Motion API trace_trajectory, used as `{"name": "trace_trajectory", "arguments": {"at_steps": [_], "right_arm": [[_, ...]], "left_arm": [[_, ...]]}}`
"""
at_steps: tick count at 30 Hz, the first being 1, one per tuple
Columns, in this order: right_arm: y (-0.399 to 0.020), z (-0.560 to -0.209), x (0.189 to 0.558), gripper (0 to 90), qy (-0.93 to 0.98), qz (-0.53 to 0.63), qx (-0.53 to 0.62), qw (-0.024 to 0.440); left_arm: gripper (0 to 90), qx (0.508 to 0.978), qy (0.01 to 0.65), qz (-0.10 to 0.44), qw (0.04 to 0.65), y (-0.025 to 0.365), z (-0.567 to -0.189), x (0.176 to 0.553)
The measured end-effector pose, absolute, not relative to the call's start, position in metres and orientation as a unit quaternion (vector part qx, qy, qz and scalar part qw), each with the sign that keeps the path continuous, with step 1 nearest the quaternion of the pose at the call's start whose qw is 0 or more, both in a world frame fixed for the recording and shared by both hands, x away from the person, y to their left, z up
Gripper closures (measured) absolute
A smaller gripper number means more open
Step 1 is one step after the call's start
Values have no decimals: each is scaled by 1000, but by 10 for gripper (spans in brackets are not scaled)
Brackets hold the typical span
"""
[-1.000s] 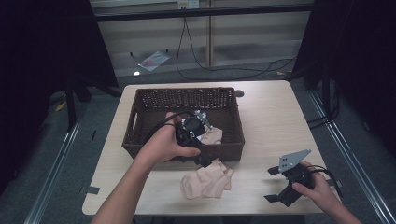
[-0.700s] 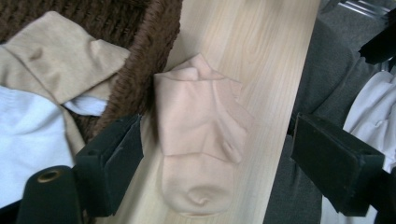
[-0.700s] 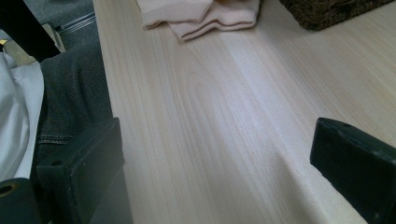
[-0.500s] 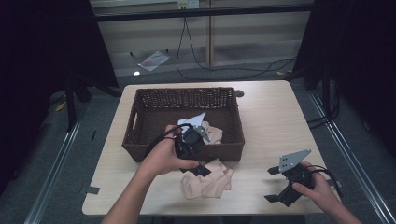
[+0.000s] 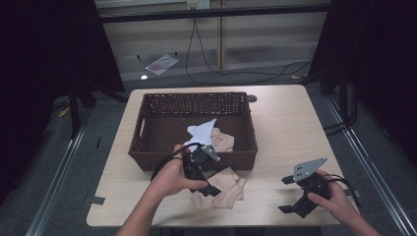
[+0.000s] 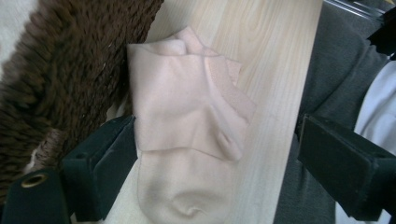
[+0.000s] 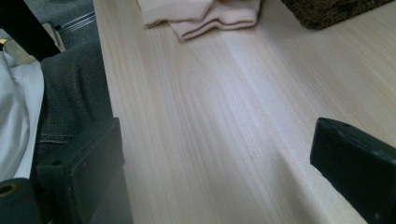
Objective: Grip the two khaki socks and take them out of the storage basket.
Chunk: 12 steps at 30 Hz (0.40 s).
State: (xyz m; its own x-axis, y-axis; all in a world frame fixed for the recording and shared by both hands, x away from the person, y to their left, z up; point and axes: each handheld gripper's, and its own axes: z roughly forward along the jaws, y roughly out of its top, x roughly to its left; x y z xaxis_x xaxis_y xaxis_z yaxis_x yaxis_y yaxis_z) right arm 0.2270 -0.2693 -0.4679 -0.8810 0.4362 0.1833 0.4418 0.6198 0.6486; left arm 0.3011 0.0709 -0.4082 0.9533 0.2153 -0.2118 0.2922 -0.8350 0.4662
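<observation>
Having left the basket [image 5: 147, 142], the left tool [image 5: 205, 183] hovers released, jaws just widened, seemingly above the socks [image 5: 223, 189].

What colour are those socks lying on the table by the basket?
Pale peach-beige socks, plain with no pattern; clearest in the left gripper view.
</observation>
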Motion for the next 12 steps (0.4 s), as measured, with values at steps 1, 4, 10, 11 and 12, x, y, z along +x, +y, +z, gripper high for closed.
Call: {"name": "trace_trajectory", "arguments": {"at_steps": [1, 4, 10, 11, 12], "right_arm": [[-269, -468, 227, 27, -900, -361, -243, 3], [-269, -468, 227, 27, -900, -362, -243, 3], [-269, -468, 227, 27, -901, -360, -243, 4], [-269, -468, 227, 27, -901, -361, -242, 3], [-270, -468, 227, 27, -901, -361, -242, 3]], "left_arm": [[109, 956, 132, -78, 251, 71, -411, 301], [108, 957, 130, -74, 247, 72, -416, 300], [103, 957, 127, -62, 254, 62, -432, 293], [106, 957, 123, -57, 257, 60, -435, 292], [107, 957, 118, -54, 258, 56, -440, 291]]}}
